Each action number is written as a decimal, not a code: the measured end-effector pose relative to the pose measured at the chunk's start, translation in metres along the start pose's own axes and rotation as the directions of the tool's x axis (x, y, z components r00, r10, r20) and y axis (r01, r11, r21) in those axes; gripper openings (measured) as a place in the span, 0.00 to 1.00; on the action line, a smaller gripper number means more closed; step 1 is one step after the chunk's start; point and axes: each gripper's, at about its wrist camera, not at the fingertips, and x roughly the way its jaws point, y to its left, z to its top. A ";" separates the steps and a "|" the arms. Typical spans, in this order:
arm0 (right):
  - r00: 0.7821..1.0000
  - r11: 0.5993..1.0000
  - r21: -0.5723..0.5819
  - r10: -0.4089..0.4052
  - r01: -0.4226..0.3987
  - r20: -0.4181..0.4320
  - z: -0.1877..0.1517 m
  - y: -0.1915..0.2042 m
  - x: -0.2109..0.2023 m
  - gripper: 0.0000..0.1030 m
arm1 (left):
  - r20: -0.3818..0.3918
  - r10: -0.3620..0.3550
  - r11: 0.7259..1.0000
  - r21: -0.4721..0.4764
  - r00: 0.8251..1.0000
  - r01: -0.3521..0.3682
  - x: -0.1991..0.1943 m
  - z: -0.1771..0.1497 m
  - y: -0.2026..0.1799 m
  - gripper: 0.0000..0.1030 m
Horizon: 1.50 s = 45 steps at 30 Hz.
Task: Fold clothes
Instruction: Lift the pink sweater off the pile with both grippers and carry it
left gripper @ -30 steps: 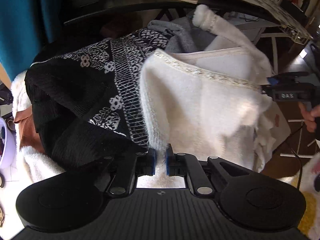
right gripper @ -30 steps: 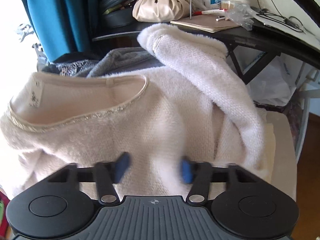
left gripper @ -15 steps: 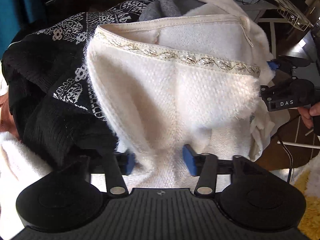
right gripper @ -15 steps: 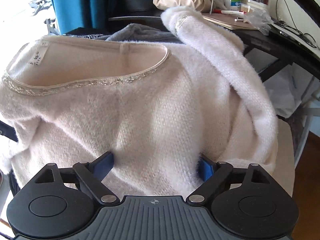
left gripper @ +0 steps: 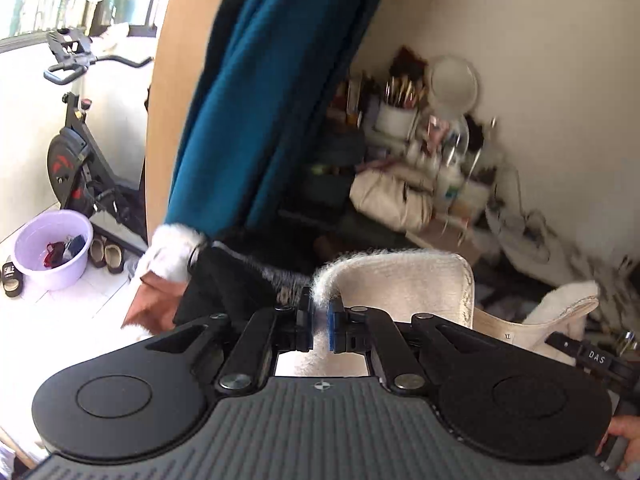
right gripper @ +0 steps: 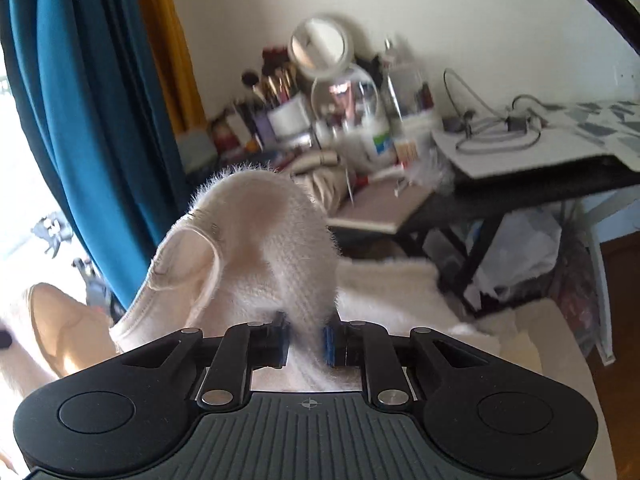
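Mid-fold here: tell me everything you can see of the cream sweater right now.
The cream sweater is a fuzzy knit with a smooth beige inside and a metallic-trimmed neckline carrying an XL tag. It is lifted and bunched, its lower part out of view. The left gripper is shut on one fold. The right gripper has its jaws closing on another fold, pads pressing the cloth. A black patterned garment lies right beside it.

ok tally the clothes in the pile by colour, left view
cream sweater: 1
black sweater: 1
brown garment: 1
white fluffy piece: 1
total: 4 that can be told apart
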 end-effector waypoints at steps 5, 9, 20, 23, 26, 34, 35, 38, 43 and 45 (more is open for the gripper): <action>0.972 0.995 0.073 0.044 -0.063 0.231 0.057 0.020 -0.068 0.14 | 0.253 -0.190 0.982 0.030 0.949 0.189 -0.065 0.032 -0.012 0.00; 0.935 0.988 0.108 0.064 -0.107 0.349 0.088 0.025 -0.132 0.14 | 0.403 -0.358 0.934 0.155 0.842 0.323 -0.106 0.051 -0.035 0.00; 0.977 0.990 0.046 -0.138 0.132 0.160 0.076 -0.005 -0.116 0.13 | -0.192 -0.280 0.874 0.353 0.941 0.333 0.042 -0.067 -0.064 0.72; 0.980 0.984 0.081 -0.168 0.160 0.108 0.063 -0.029 -0.101 0.13 | -0.310 -0.183 0.796 0.510 0.933 0.326 0.076 -0.114 -0.084 0.73; 0.981 0.981 0.101 -0.175 0.167 0.078 0.055 -0.050 -0.093 0.13 | -0.356 -0.074 0.692 0.655 0.932 0.305 0.103 -0.150 -0.102 0.75; 0.985 0.979 0.153 -0.147 0.132 0.090 0.043 -0.081 -0.104 0.13 | -0.349 -0.016 0.244 0.908 0.937 0.342 0.130 -0.234 -0.149 0.75; 0.985 0.980 0.152 -0.143 0.128 0.093 0.042 -0.083 -0.106 0.13 | -0.347 -0.027 0.200 0.917 0.938 0.345 0.133 -0.242 -0.155 0.75; 0.986 0.982 0.144 -0.141 0.126 0.094 0.039 -0.087 -0.111 0.13 | -0.356 -0.029 0.114 0.927 0.934 0.357 0.148 -0.263 -0.171 0.76; 0.983 0.973 0.180 -0.161 0.143 0.092 0.035 -0.103 -0.116 0.13 | -0.379 0.000 0.299 0.883 0.925 0.362 0.164 -0.250 -0.181 0.10; 0.979 0.968 0.194 -0.180 0.160 0.093 0.033 -0.111 -0.121 0.13 | -0.405 -0.050 0.467 0.799 0.913 0.380 0.150 -0.220 -0.175 0.09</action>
